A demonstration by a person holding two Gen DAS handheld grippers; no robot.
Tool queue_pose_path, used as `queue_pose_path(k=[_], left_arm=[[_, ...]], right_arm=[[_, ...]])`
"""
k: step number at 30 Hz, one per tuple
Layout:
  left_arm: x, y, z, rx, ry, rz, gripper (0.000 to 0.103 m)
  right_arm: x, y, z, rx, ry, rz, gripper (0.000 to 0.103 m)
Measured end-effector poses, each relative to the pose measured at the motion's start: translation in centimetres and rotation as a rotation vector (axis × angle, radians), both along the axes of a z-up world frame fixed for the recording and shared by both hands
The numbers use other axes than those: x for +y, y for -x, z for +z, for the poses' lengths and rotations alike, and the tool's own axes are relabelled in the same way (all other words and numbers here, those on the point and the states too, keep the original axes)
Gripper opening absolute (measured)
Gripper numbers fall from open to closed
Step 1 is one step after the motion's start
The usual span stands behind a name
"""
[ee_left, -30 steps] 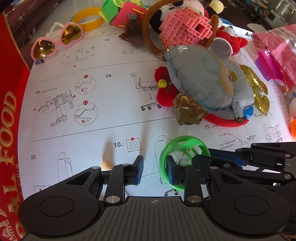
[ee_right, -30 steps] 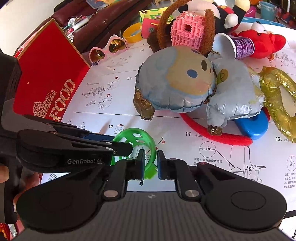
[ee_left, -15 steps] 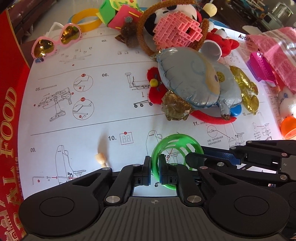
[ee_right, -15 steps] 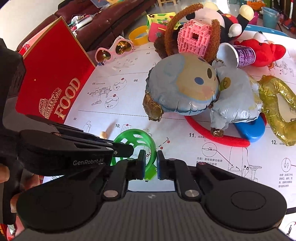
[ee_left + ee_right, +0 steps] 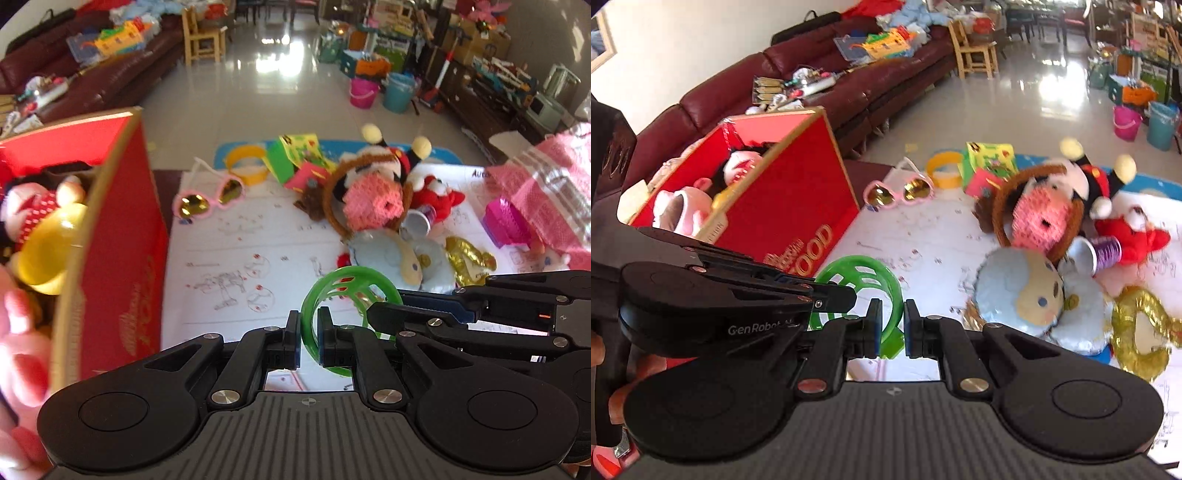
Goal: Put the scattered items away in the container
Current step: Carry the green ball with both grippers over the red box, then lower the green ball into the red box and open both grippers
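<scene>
A green slotted plastic cup (image 5: 343,291) hangs in the air, gripped from two sides. My left gripper (image 5: 308,341) is shut on its near rim. My right gripper (image 5: 891,328) is shut on the opposite rim of the green cup (image 5: 864,280); its fingers (image 5: 384,314) reach in from the right in the left wrist view. The red cardboard box (image 5: 122,236) stands at the left, also seen as the red box (image 5: 798,199) in the right wrist view, with plush toys and a yellow ball inside.
On the white instruction sheet (image 5: 258,236) lie pink heart sunglasses (image 5: 899,192), a yellow ring (image 5: 945,168), a blue foil balloon (image 5: 1030,295), a pink block toy with plush figures (image 5: 1043,218), a gold foil ring (image 5: 1141,328) and a pink cloth (image 5: 550,188). A brown sofa (image 5: 849,81) runs behind.
Both grippers rose together, lifting the green cup off the sheet. The left gripper closed on the cup's rim. The box's open top and the room behind came into view.
</scene>
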State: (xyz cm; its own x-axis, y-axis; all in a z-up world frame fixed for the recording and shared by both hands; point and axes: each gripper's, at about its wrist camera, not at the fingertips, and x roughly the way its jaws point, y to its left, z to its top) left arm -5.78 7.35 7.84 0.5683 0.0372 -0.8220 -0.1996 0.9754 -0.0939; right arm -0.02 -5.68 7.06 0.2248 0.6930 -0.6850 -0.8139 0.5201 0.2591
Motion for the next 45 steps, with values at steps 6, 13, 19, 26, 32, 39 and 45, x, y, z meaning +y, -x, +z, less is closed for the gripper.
queue_pose_path(k=[6,13,19,26,32,39,45], left_arm=[[5.5,7.5,4.7,-0.093,-0.043,0.173,0.004],[12.2,15.8,4.9,-0.092,-0.008,0.382,0.005],[14.9,18.5,3.5,-0.066,0.043,0.416,0.005],[16.1,18.8,2.1,-0.014,0.045,0.398,0.032],[16.8,19.0,2.2,-0.017,0.027,0.423,0.066],[17.9,18.5,3.0,-0.037,-0.009,0.427,0.074],[17.8,18.1,2.3,-0.016,-0.036,0.41,0.077]], right_arm=[[5.7,5.2,4.8,-0.092,-0.055,0.192,0.012],[12.9,12.1,5.9,-0.141,-0.024,0.441,0.011],[15.8,14.6,5.2,-0.137,0.055,0.524,0.012],[17.1,14.7,4.7,-0.134,0.131,0.537,0.017],[17.7,13.5,4.9,-0.136,0.128,0.502,0.042],[18.2,13.0,4.8,-0.136,0.127,0.488,0.045],[18.3,12.7,4.4,-0.131,0.136,0.484,0.051]])
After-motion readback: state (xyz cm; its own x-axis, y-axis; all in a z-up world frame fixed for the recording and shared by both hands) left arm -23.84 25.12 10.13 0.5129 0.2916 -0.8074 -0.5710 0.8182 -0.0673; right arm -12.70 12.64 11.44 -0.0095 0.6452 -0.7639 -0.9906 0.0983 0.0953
